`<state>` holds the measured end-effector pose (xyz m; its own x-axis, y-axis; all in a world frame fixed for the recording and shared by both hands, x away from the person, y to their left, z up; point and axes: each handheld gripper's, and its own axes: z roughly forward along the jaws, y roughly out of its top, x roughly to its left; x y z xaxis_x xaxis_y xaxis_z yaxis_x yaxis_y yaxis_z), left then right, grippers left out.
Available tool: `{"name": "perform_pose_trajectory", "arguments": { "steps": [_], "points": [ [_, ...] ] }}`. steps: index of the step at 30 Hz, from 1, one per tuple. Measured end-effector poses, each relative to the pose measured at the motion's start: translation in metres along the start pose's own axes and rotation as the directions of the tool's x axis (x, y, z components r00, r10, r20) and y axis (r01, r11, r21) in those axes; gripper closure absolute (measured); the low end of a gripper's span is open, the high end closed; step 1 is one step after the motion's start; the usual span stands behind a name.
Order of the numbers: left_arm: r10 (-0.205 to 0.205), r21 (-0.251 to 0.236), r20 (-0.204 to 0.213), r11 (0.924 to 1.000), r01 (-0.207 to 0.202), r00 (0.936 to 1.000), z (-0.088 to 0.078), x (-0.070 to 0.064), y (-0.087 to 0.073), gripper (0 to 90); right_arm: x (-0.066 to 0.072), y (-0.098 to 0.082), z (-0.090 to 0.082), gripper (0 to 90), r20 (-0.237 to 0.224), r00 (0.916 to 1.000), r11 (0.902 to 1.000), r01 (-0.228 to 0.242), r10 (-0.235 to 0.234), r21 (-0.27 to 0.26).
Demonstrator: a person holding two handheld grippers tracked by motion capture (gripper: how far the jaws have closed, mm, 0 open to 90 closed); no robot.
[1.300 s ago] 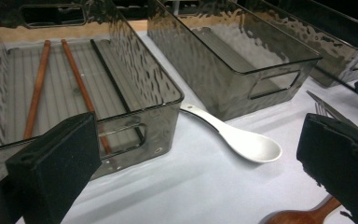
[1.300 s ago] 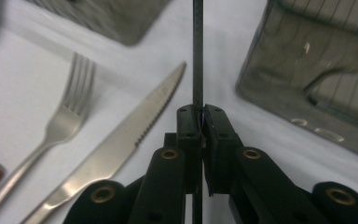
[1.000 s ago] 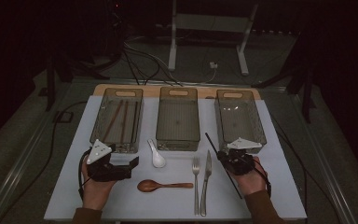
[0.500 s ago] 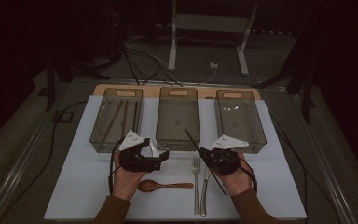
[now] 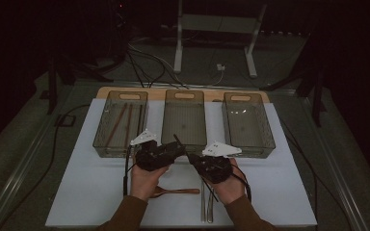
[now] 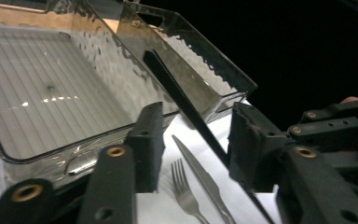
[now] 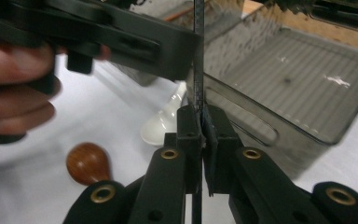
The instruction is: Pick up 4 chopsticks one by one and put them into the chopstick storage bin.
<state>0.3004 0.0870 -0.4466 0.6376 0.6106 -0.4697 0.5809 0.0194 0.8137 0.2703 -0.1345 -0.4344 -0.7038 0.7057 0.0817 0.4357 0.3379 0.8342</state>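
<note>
Chopstick (image 5: 179,143), black, thin, stiff, light and likely slippery, rises before the middle bin (image 5: 183,118) in the high view; left gripper (image 6: 193,140) closing, pads not yet pressing; right gripper (image 7: 200,126) clamps its lower shaft, the better hold.

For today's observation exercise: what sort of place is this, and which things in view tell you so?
Probably a lab or recording workspace, not a kitchen: a white table under dark surroundings, three clear bins in a row, and cables across the floor behind.
</note>
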Motion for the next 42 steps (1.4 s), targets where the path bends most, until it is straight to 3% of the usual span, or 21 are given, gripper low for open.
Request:
{"name": "perform_pose_trajectory", "arguments": {
  "steps": [7, 15, 20, 28, 32, 42],
  "points": [
    [-0.043, -0.005, 0.077, 0.999, 0.044, 0.9961, 0.001, 0.002, 0.0, 81.9, 0.009, 0.003, 0.007, 86.6, -0.034, 0.9994, 0.9999, 0.0, 0.0, -0.015],
    [-0.106, -0.001, 0.115, 0.9943, 0.107, 0.9877, 0.0, 0.006, 0.001, 86.3, 0.008, 0.003, 0.008, 84.8, -0.06, 0.9981, 0.9995, -0.019, 0.017, -0.025],
    [-0.128, 0.001, 0.105, 0.9918, 0.128, 0.9863, -0.002, 0.008, 0.003, 86.7, 0.004, -0.001, 0.009, 49.3, -0.056, 0.998, 0.9995, -0.028, 0.027, -0.014],
    [-0.167, 0.003, 0.126, 0.9859, 0.168, 0.9779, -0.011, 0.013, 0.006, 86.9, -0.012, -0.009, 0.008, 18.4, -0.018, 0.9965, 0.9964, -0.081, 0.081, 0.026],
    [-0.167, 0.003, 0.131, 0.9858, 0.168, 0.9773, -0.019, 0.013, 0.01, 87.0, -0.018, -0.013, 0.005, 13.7, 0.002, 0.9965, 0.9958, -0.084, 0.084, 0.036],
    [-0.149, -0.03, 0.1, 0.9879, 0.152, 0.9838, -0.047, 0.019, 0.025, 87.0, -0.031, -0.019, -0.003, 9.7, 0.027, 0.9964, 0.9959, -0.081, 0.08, 0.04]
  ]
}}
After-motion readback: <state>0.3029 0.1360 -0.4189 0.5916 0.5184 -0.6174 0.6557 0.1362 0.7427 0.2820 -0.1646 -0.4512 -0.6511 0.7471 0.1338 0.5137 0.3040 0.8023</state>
